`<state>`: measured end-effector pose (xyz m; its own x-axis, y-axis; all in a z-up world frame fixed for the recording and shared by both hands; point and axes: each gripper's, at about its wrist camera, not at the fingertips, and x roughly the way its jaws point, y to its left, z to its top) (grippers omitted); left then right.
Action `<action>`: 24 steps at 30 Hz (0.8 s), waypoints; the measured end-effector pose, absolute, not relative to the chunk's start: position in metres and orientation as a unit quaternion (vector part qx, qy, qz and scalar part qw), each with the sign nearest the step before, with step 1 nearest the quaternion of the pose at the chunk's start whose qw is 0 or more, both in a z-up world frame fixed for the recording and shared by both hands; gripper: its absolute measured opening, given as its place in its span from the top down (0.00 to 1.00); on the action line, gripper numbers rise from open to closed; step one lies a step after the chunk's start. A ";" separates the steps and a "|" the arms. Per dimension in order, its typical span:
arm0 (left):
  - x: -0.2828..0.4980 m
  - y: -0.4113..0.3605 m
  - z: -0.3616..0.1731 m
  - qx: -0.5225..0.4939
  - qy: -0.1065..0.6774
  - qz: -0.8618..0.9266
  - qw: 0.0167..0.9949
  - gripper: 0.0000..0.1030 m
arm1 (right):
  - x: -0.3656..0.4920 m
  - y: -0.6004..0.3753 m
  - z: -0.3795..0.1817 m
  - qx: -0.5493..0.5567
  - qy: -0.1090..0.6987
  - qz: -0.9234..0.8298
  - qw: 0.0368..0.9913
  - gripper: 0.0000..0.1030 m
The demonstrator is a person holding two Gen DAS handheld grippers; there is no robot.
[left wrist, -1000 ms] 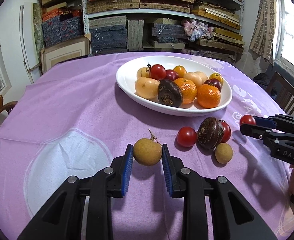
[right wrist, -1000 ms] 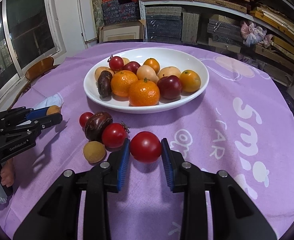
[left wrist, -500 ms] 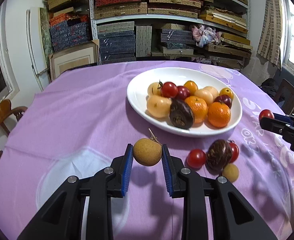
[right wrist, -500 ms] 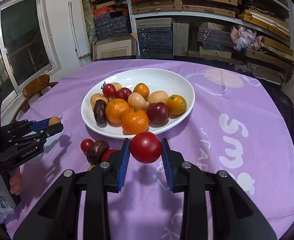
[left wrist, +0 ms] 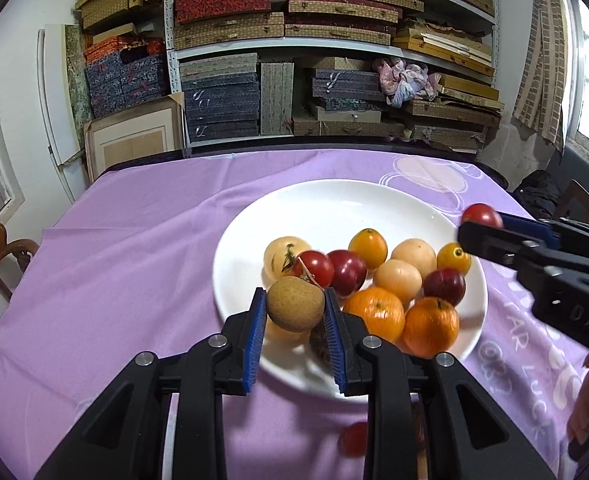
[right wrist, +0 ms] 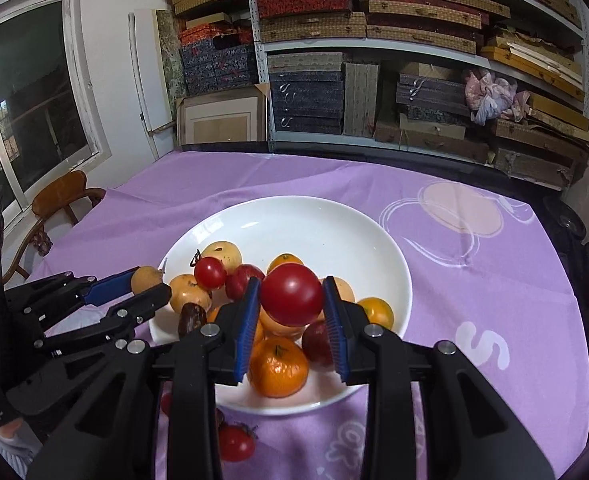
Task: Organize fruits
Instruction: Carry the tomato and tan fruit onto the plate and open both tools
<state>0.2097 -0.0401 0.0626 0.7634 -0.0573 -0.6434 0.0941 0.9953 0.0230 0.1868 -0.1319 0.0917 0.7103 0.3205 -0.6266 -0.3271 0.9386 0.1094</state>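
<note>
My left gripper [left wrist: 295,310] is shut on a brown round longan [left wrist: 295,303] and hangs over the near left part of the white plate [left wrist: 326,200]. My right gripper [right wrist: 292,300] is shut on a red tomato [right wrist: 291,294] above the plate [right wrist: 314,216], over the piled fruit. The plate holds several oranges, tomatoes, plums and pale fruits. In the left wrist view the right gripper [left wrist: 479,226] comes in from the right with the tomato [left wrist: 481,214]. In the right wrist view the left gripper [right wrist: 152,282] comes in from the left with the longan [right wrist: 146,279].
A few fruits lie on the purple tablecloth [right wrist: 474,280] in front of the plate: a red tomato [right wrist: 236,442] and a blurred red one [left wrist: 353,438]. Shelves stacked with boxes [left wrist: 294,40] stand behind the table. A wooden chair [right wrist: 60,196] stands at the left.
Both grippers have risen and moved forward from the cloth to above the plate, each still carrying its fruit. The loose fruits have dropped toward the bottom of both views.
</note>
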 end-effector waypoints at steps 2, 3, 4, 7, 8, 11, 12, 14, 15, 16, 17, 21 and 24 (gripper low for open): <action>0.222 -0.046 0.059 0.032 0.345 -0.042 0.937 0.72 | 0.203 -0.125 0.086 -0.008 0.344 0.171 0.923 0.70; 0.228 -0.049 0.057 0.034 0.347 -0.043 0.936 0.72 | 0.211 -0.121 0.083 -0.010 0.348 0.168 0.922 0.70; 0.233 -0.050 0.055 0.034 0.350 -0.045 0.935 0.72 | 0.218 -0.119 0.080 -0.012 0.351 0.166 0.921 0.70; 0.245 -0.056 0.049 0.043 0.352 -0.046 0.934 0.72 | 0.236 -0.117 0.071 -0.014 0.361 0.162 0.918 0.70; 0.248 -0.059 0.048 0.050 0.351 -0.047 0.934 0.72 | 0.241 -0.117 0.068 -0.013 0.363 0.161 0.918 0.70; 0.259 -0.061 0.041 0.048 0.358 -0.050 0.931 0.72 | 0.250 -0.115 0.058 -0.016 0.373 0.158 0.914 0.70; 0.263 -0.061 0.040 0.047 0.361 -0.050 0.930 0.72 | 0.253 -0.114 0.054 -0.018 0.376 0.157 0.913 0.70; 0.269 -0.062 0.034 0.044 0.367 -0.050 0.928 0.72 | 0.258 -0.113 0.048 -0.020 0.381 0.156 0.911 0.70; 0.270 -0.062 0.032 0.042 0.368 -0.050 0.928 0.71 | 0.259 -0.113 0.044 -0.021 0.384 0.157 0.910 0.70; 0.272 -0.062 0.030 0.042 0.369 -0.049 0.927 0.71 | 0.259 -0.113 0.042 -0.022 0.386 0.158 0.909 0.70; 0.272 -0.062 0.029 0.043 0.368 -0.049 0.928 0.71 | 0.260 -0.113 0.040 -0.022 0.386 0.158 0.908 0.69; 0.267 -0.060 0.029 0.051 0.357 -0.036 0.932 0.50 | 0.256 -0.114 0.041 -0.022 0.378 0.155 0.912 0.45; 0.257 -0.049 0.038 0.026 0.353 -0.041 0.934 0.44 | 0.245 -0.122 0.051 -0.013 0.363 0.155 0.919 0.40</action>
